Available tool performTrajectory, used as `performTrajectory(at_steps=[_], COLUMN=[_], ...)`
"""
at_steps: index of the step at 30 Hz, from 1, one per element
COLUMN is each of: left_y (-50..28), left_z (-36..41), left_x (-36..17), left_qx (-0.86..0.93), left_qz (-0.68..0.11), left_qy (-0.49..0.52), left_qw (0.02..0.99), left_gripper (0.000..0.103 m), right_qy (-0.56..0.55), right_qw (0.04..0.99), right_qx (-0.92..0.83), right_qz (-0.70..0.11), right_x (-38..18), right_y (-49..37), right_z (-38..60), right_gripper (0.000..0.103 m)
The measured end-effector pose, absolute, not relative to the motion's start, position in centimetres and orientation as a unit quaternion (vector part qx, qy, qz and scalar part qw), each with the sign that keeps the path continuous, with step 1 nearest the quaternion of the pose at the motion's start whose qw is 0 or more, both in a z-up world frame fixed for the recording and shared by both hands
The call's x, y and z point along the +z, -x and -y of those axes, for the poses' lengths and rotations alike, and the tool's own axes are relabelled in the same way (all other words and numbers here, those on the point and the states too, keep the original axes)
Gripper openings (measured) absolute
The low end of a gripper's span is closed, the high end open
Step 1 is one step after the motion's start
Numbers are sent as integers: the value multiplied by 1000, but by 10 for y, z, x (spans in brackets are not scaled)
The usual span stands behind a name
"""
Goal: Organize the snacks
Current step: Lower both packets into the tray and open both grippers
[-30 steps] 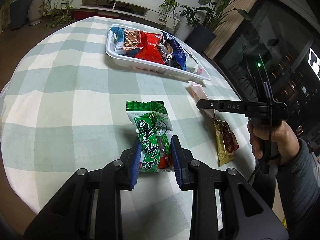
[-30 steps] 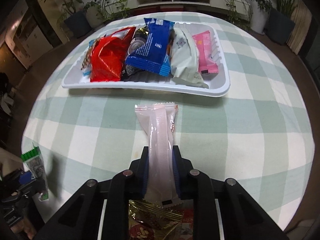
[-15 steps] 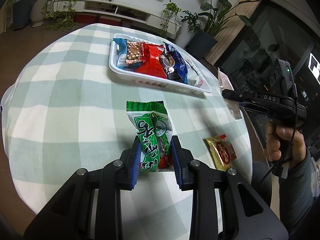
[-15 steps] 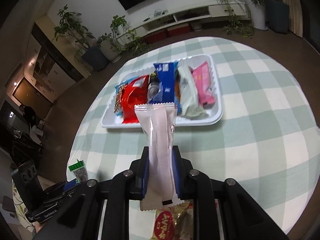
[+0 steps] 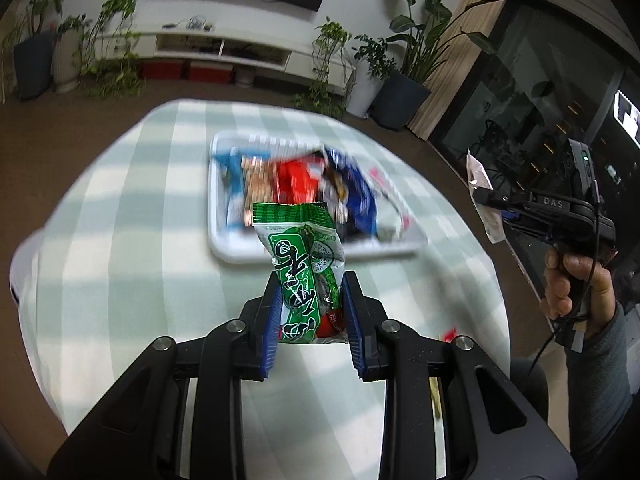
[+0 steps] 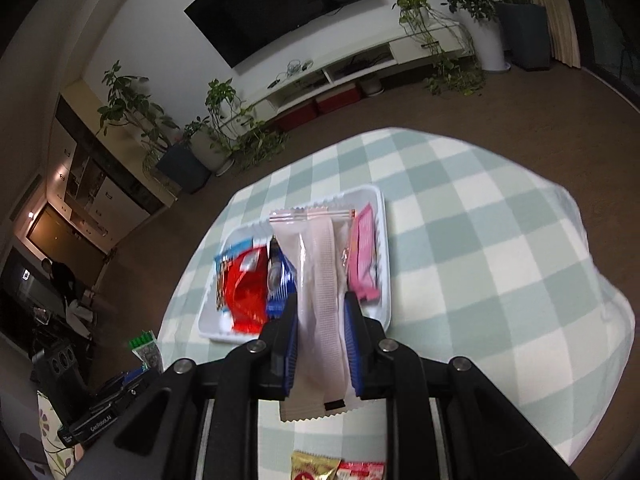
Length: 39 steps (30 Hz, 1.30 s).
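Through the left wrist camera I see my left gripper [image 5: 311, 312] nearly closed, its blue-padded fingers [image 5: 273, 328] pressing both sides of a green printed snack packet [image 5: 306, 276] that stands upright between them, lifted clear of the counter [image 5: 120, 232], which wears a pale green and white checked cloth. Beyond the packet's top edge lies the white rectangular plastic tray [image 5: 224, 248], blurred, with a blue wrapper, a red foil bag [image 5: 296, 178] and a dark blue packet [image 5: 360, 196] side by side in it. At the right, off the counter's edge, a hand [image 5: 576, 284] in a grey sleeve grips the black handle of my right gripper [image 5: 486, 196], which carries a pale translucent sachet [image 5: 478, 172] in the air.

Through the right wrist camera, my right gripper's [image 6: 322, 336] fingers [image 6: 290, 340] are close together and clamped on that long pale pink translucent sachet [image 6: 320, 288], which sticks up between them and overlaps the tray [image 6: 382, 240] behind it. In the tray I make out the red foil bag [image 6: 244, 292], the dark blue packet [image 6: 280, 284] and a pink wrapper [image 6: 362, 260] at its right end. At the bottom edge, on the checked cloth, lie a gold wrapper [image 6: 314, 468] and a red and white one [image 6: 364, 470] touching it. Far left, low down, the green packet [image 6: 146, 350] shows in my left gripper, away from the tray.
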<state>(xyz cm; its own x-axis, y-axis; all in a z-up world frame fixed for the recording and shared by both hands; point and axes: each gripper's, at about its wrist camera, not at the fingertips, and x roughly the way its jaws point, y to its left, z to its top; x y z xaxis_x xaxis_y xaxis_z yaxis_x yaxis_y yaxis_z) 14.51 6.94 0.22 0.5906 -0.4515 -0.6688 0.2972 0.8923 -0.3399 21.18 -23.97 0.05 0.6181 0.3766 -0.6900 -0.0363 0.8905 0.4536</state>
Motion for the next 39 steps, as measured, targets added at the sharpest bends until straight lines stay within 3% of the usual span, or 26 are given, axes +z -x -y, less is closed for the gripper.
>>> performTrajectory(at_steps=[9, 17, 23, 39], left_y=[-237, -299, -317, -327], left_z=[-31, -8, -8, -5], left_x=[26, -12, -41, -58], left_qx=[-218, -202, -196, -196], left_qz=[-395, -420, -431, -436], left_qy=[56, 26, 26, 24], left_qw=[891, 884, 880, 878], left_gripper=[26, 26, 27, 28], right_qy=[-169, -146, -124, -102], right_qw=[883, 871, 864, 856], right_qx=[130, 127, 114, 112], right_qz=[-419, -451, -475, -494], right_x=[5, -27, -53, -90], right_y=[-265, -305, -323, -332], right_z=[215, 194, 181, 159], right_gripper=[22, 22, 22, 23])
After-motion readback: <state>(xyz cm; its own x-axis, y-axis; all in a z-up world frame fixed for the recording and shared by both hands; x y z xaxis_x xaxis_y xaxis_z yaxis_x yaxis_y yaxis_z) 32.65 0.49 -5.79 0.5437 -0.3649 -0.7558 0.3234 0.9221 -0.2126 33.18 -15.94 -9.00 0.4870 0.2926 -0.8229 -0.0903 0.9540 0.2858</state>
